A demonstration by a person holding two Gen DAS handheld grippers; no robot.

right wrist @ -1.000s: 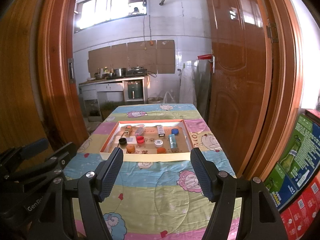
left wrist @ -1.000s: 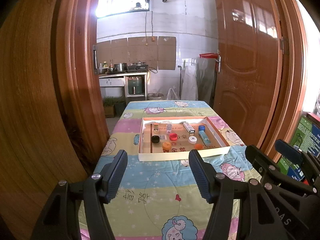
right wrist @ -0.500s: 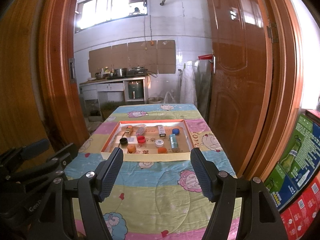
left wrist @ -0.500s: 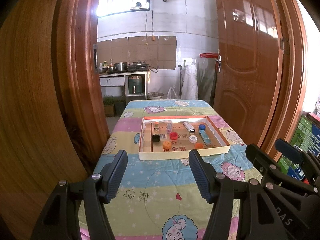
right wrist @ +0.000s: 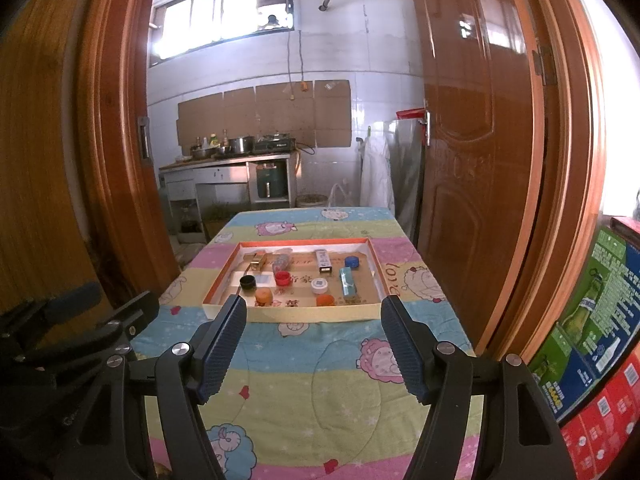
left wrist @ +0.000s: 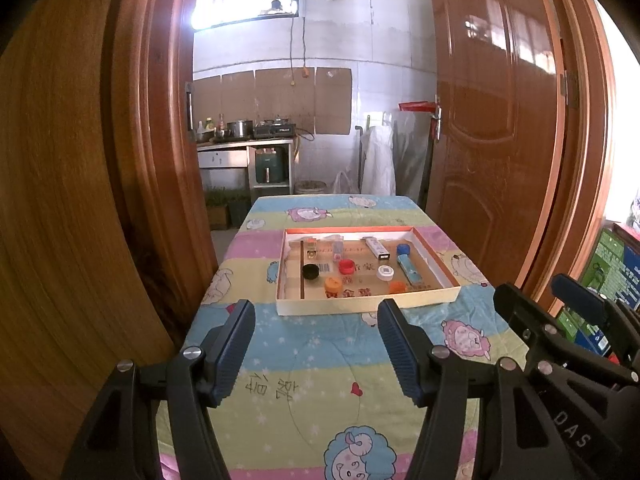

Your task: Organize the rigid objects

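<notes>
A shallow cardboard tray lies in the middle of a table with a cartoon-sheep cloth. Inside it are a black cap, a red cap, two orange caps, a white cap, a blue cap, a light-blue box, a white box and small pieces at the back left. My left gripper and right gripper hang open and empty over the near cloth, well short of the tray. The right gripper's body shows in the left wrist view.
Wooden door frames and an opened door flank the table on both sides. Colourful cartons are stacked at the right. A kitchen counter with pots stands behind the table's far end.
</notes>
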